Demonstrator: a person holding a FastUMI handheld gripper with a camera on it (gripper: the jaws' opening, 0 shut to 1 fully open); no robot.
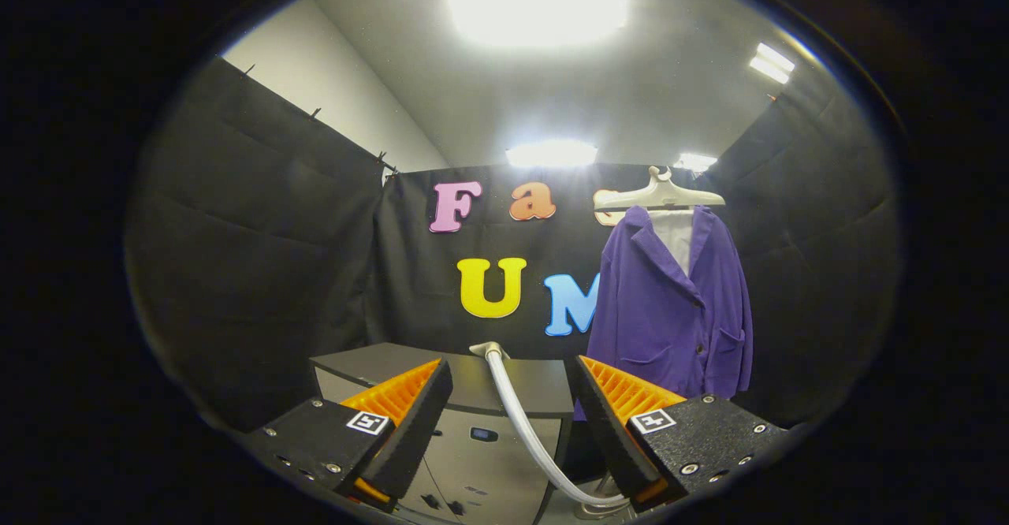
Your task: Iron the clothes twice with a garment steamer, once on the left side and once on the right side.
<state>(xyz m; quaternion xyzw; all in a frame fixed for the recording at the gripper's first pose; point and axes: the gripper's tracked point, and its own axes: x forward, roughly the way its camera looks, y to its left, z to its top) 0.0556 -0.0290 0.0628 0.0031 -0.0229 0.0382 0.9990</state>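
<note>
The gripper [512, 422] stands wide open with nothing between its fingers, pointed level at the back of the booth, which suits a moment before any tool is taken up. Between the fingers and just beyond them a pale, smooth, flexible hose [526, 422] rises in a curve to a small nozzle-like fitting [486, 348] at the top of a dark, flat-topped, boxy unit [473, 387], probably the garment steamer's base; I cannot tell where its head rests. Beyond the right finger a purple jacket [670, 312] hangs from a light, moulded hanger [658, 194] against the black cloth wall, a white lining or shirt at its open collar. Hung upright like this, the soft woven cloth falls flat and both front panels face the gripper, ready for steaming
</note>
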